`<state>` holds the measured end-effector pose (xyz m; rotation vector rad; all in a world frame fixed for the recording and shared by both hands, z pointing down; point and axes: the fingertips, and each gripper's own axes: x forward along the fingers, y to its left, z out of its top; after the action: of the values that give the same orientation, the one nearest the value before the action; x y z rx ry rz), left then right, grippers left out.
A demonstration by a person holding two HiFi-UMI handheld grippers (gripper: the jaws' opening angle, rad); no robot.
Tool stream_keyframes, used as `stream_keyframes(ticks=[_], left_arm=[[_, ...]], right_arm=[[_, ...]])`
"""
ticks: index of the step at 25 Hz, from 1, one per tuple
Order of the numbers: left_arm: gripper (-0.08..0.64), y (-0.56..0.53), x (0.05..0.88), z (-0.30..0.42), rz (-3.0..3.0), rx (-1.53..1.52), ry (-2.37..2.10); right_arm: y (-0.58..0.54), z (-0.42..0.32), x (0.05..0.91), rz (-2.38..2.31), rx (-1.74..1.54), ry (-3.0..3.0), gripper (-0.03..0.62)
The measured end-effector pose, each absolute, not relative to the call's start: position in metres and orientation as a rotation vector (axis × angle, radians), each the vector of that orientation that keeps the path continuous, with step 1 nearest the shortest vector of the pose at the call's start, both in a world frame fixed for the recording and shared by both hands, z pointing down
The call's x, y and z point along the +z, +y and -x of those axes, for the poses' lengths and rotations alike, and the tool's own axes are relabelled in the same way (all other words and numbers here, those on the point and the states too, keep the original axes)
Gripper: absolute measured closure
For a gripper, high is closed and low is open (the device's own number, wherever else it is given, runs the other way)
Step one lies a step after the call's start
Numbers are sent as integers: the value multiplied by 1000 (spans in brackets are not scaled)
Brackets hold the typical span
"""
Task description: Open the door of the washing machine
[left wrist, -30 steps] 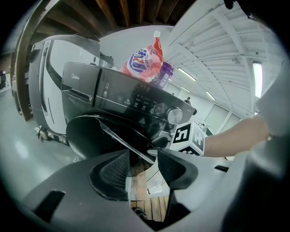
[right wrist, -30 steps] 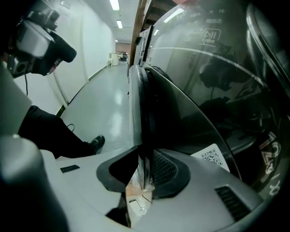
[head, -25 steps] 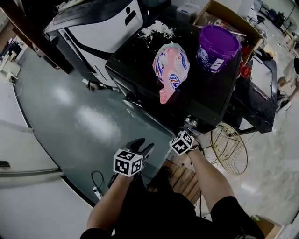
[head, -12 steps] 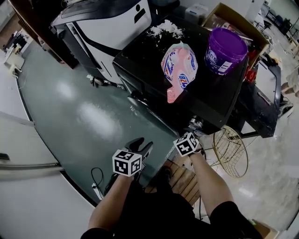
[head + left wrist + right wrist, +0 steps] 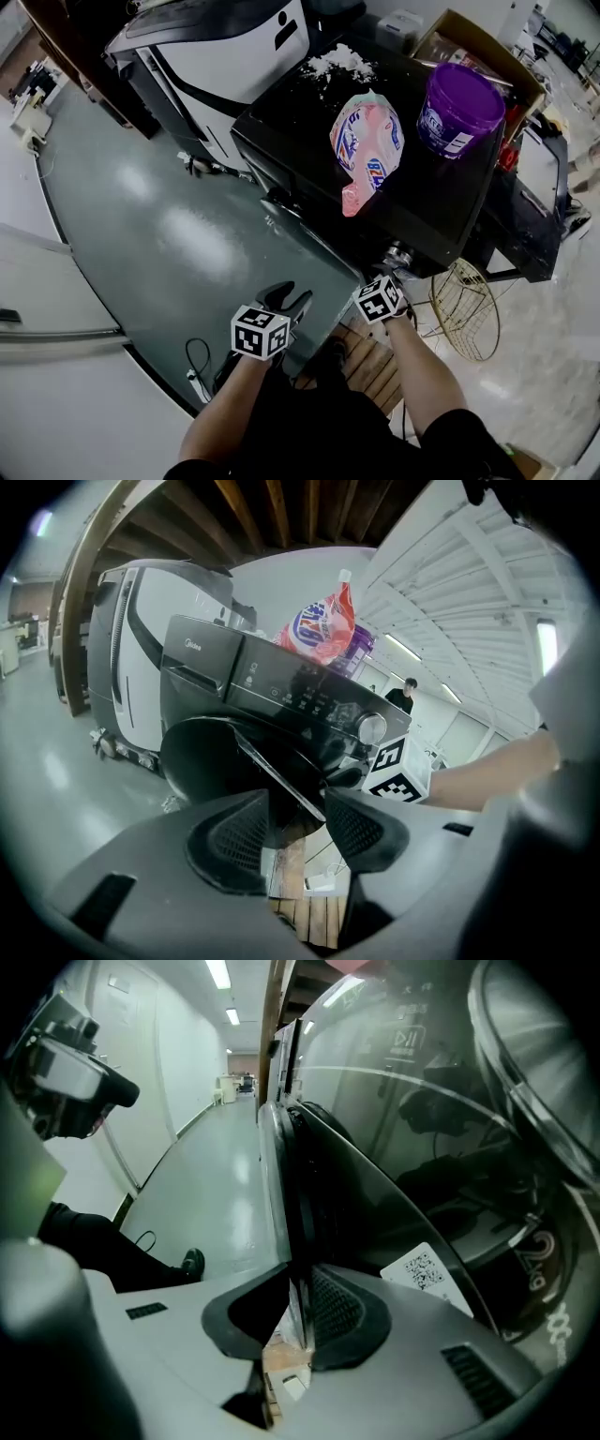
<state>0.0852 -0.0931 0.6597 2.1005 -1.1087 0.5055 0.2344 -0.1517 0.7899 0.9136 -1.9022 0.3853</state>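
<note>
The washing machine (image 5: 422,206) sits at about my 1 o'clock, a black front-loader with a detergent bag (image 5: 367,145) and a purple tub (image 5: 459,108) on its top. Its door (image 5: 298,1222) is already off the front and stands partly open, swung out toward 7 o'clock of the cabinet.

My right gripper (image 5: 298,1321) is nearly closed, its pads pinching the thin free rim of the door. My left gripper (image 5: 298,803) hangs at about 8 o'clock from the right one, jaws roughly half apart and holding nothing. The door's edge only shows beyond them.

I expect the door to be stiff and fairly heavy for its size: a rigid frame round a bulging glass bowl on a hinge that fixes its arc. The rim looks smooth and glossy, so a pinch there could slip if I pull at an angle. The free edge opposite the hinge is the right hold because it gives the most leverage. I'd follow the arc rather than drag straight back, and keep it gentle so the things on top don't shake.
</note>
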Motion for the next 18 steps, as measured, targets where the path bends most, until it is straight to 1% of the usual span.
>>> stream_keyframes(ticks=[10,15,18], left_arm=[[359,-85,638,-65,-2098,468,-1161],[359,-86,636,-61,-2095,453,-1181],[359,-82,636,-61,-2093,450,-1183]], right_arm=[[-148,-236,787,-892,447,-1950,517],[-151,-235,791,-804,360,-1956,514],[-153,-237,791,-862,380,-1936,512]])
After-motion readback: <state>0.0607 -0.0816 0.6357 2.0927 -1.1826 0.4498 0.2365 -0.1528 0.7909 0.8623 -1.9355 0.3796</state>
